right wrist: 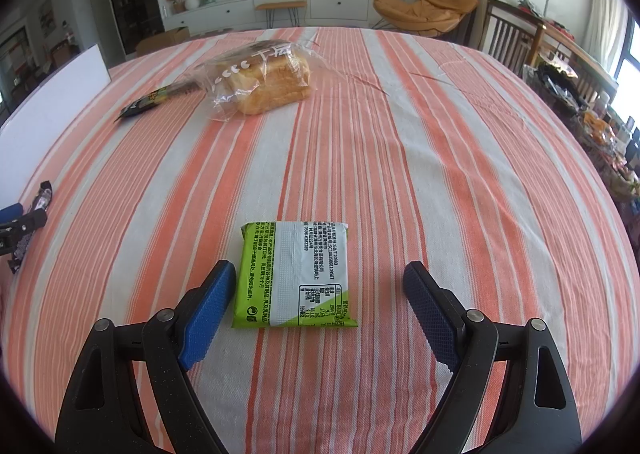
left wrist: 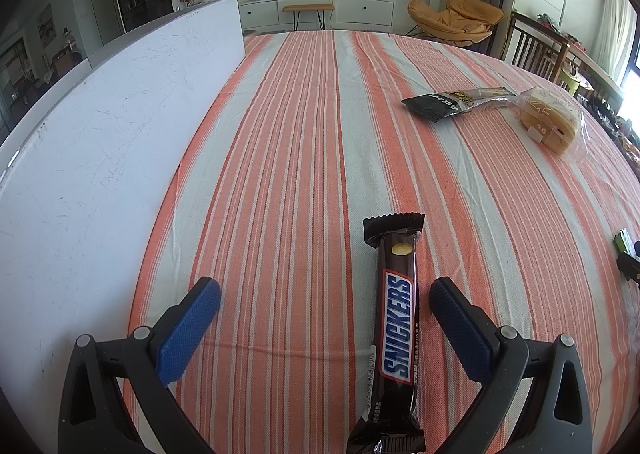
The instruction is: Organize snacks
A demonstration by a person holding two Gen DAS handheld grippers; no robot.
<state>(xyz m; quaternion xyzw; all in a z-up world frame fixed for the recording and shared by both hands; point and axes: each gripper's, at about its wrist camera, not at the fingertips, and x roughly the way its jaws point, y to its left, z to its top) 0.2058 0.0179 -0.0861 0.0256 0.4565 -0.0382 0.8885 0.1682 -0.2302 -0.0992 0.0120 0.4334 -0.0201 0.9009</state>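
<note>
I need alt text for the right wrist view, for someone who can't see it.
A green-and-white snack packet lies flat on an orange-and-white striped tablecloth between the open blue-padded fingers of the right tool, untouched. Farther back sit a bagged bread loaf and a dark snack wrapper.

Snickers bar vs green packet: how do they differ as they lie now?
Shape: the Snickers bar is long and narrow; the green packet is flat and squarish.
Colour: the bar is dark brown with a blue-and-white logo; the packet is green and white.
Face: the bar shows its logo; the packet shows its printed back.
Shared: both lie on the striped tablecloth, each between open jaws, left gripper and right gripper, ungripped.
</note>
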